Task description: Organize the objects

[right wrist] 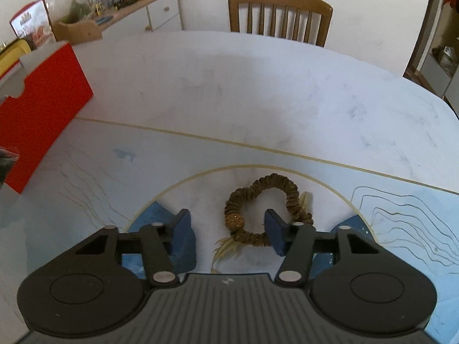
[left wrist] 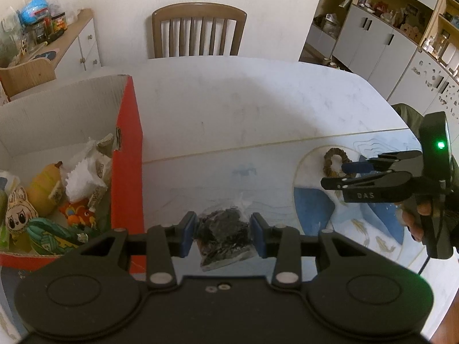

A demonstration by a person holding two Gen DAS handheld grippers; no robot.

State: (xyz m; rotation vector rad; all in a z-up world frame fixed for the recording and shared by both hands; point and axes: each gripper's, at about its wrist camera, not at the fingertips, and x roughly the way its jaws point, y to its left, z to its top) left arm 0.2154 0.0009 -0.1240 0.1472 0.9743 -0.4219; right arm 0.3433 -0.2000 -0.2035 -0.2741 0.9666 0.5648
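Observation:
A clear bag of black pieces (left wrist: 222, 233) sits between the blue pads of my left gripper (left wrist: 223, 235), which is shut on it, just right of the red box (left wrist: 130, 172). A brown scrunchie (right wrist: 259, 200) lies on the patterned mat (right wrist: 401, 229). My right gripper (right wrist: 226, 229) is open low over it, its right pad inside the loop and its left pad outside. In the left wrist view the scrunchie (left wrist: 332, 163) lies just behind the right gripper (left wrist: 338, 175), which a hand (left wrist: 420, 215) holds.
The red box holds several soft toys (left wrist: 43, 189) and white paper (left wrist: 83, 177); it also appears as the red box (right wrist: 43, 100) at far left. A wooden chair (left wrist: 198, 34) stands behind the white table (left wrist: 258, 100). A sideboard (right wrist: 137, 14) and cabinets (left wrist: 373, 43) line the room.

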